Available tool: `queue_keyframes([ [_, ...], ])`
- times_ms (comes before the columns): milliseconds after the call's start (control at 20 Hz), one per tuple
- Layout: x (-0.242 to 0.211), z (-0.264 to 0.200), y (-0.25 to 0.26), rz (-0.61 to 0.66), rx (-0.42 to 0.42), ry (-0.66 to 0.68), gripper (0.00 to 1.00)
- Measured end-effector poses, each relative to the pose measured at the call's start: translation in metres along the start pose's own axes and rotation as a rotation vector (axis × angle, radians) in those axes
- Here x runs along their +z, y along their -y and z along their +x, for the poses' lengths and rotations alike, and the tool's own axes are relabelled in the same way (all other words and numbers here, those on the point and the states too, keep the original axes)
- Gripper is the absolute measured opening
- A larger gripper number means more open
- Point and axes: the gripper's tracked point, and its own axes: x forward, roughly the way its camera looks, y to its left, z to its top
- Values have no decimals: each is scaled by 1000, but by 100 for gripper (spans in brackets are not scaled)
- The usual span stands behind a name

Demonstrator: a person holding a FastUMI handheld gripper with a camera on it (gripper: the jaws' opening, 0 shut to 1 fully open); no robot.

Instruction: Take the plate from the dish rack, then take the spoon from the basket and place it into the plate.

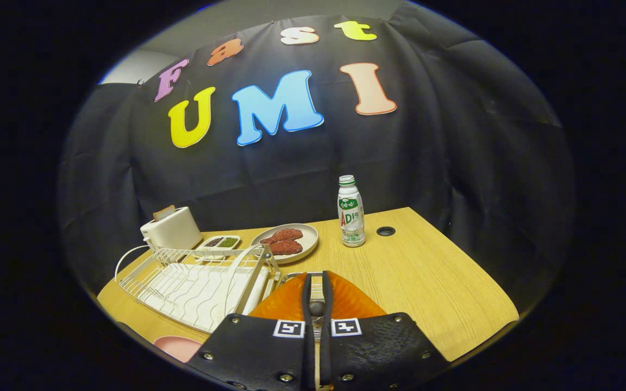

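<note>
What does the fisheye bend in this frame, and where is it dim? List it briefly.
Gripper view: the light wooden table edge curves strongly; the white wire dish rack bows outward; light fades toward the rim; the white drink bottle stays sharp; the closed gripper looms large and close.

Left of fingers: dish rack [199,282] fills the table's left side, wire handle [248,271] arching just beside the fingers.
Between fingers: nearly closed gripper [317,293] pinches something thin; what it is cannot be told.
Ahead: plate of meat [287,242], bottle [351,212] upright beyond.
Back left: toaster [170,229], small tray [219,243].
Right: bare table [432,277], open passage.
</note>
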Motion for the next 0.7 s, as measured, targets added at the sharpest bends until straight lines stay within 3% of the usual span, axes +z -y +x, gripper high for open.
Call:
queue_keyframes([
  [700, 58, -27, -4, -7, -13, 12, 4],
])
